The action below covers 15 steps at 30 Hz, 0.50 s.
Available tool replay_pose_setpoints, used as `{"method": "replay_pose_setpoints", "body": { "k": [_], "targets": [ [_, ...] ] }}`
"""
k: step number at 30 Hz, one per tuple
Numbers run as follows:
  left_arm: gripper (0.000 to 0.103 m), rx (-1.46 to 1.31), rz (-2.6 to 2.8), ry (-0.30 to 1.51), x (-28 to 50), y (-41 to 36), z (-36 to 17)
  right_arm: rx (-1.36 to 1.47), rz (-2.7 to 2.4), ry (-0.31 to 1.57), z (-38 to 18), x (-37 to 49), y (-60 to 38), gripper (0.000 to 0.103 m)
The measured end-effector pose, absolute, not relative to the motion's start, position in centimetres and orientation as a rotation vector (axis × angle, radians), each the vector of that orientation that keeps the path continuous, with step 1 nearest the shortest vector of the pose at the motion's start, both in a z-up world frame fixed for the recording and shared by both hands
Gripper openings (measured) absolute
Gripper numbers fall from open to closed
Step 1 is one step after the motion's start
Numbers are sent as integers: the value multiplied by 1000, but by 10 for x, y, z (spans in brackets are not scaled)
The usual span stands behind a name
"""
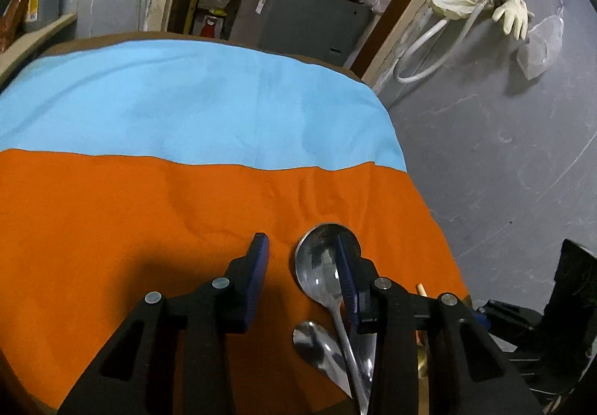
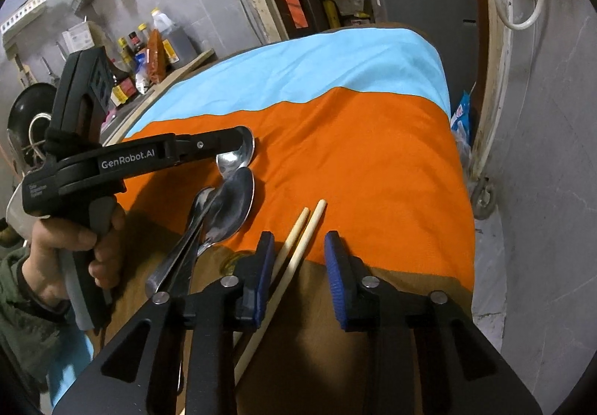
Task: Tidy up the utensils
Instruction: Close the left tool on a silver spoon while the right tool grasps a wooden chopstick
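Note:
Three steel spoons lie in a loose pile on the orange cloth (image 1: 149, 221). In the left wrist view a large spoon (image 1: 317, 262) lies bowl-up under the right finger of my left gripper (image 1: 300, 250), and a smaller spoon (image 1: 313, 340) lies nearer the camera. The jaws stand apart and press on nothing. From the right wrist view, the left gripper (image 2: 242, 140) hovers over the farthest spoon (image 2: 233, 159). Two pale chopsticks (image 2: 311, 221) run between the fingers of my right gripper (image 2: 298, 250), close to its left finger (image 2: 265, 265). Its pads do not press on them.
A blue cloth (image 1: 186, 97) covers the far half of the table, whose right edge (image 2: 462, 228) drops to a grey floor. A person's hand (image 2: 74, 247) holds the left gripper. Bottles (image 2: 160, 41) and a wok (image 2: 26, 105) stand on a counter at left. A grey cabinet (image 1: 306, 19) is behind.

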<state>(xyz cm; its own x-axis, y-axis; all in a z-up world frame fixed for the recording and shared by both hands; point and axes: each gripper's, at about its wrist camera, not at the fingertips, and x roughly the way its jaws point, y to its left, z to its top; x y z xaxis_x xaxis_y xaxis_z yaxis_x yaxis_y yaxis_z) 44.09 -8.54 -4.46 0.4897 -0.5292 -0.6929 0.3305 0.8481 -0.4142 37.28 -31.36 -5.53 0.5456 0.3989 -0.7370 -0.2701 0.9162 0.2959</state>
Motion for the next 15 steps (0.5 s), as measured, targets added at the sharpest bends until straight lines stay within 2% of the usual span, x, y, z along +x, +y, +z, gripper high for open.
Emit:
{"method": "replay_pose_setpoints", "body": {
  "k": [3,5,7,15],
  "targets": [
    [25,-275,-548,926,444,-79,-46,168,403,920,-56,376,-314,20],
    [12,-290,-564,936,445,-78,-47,177,407,922,-56,376,-314,17],
    [9,-298,-581,948,447,-77,-48,228,427,930,-59,377,-318,9],
    [1,-306,-576,918,442,-76,-42,355,459,902,-60,373,-325,5]
  ]
}}
